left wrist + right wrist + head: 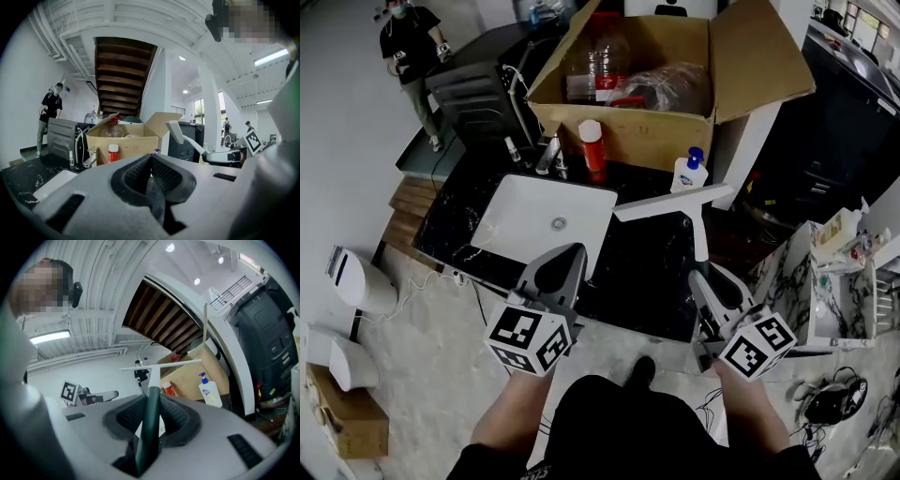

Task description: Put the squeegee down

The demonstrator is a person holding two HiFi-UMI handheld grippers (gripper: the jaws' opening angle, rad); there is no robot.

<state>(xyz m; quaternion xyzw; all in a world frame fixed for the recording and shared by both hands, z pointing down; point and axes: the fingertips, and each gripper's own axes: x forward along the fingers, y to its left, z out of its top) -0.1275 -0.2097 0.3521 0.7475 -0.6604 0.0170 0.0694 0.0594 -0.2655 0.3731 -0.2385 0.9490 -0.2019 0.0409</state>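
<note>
In the head view, the right gripper (pixel 705 274) holds a white-bladed squeegee with a dark green handle (pixel 675 202) in the air over the right part of the black marbled surface (pixel 642 272). It is to the right of the white rectangular sink (pixel 517 208). The handle runs straight away from the jaws toward the far edge, and the blade lies crosswise at its far end. The blade is close in front of a white bottle with a blue pump (pixel 689 172) and an open brown cardboard box (pixel 670 122). The left gripper (pixel 570 255) hovers over the near edge by the sink, well apart from the squeegee and carrying nothing. In the left gripper view, its jaws meet at the tips with nothing between them. The blade shows off to the right, past the box, with a red-capped orange can (pixel 113 153) in front of it. In the right gripper view, the jaws are clamped on the dark handle, which rises between the pads to the white crossbar. Bare surface seems to lie directly beneath the blade and handle. Setting it down probably means lowering the right gripper with the handle in line with the jaws, then parting them.
</note>
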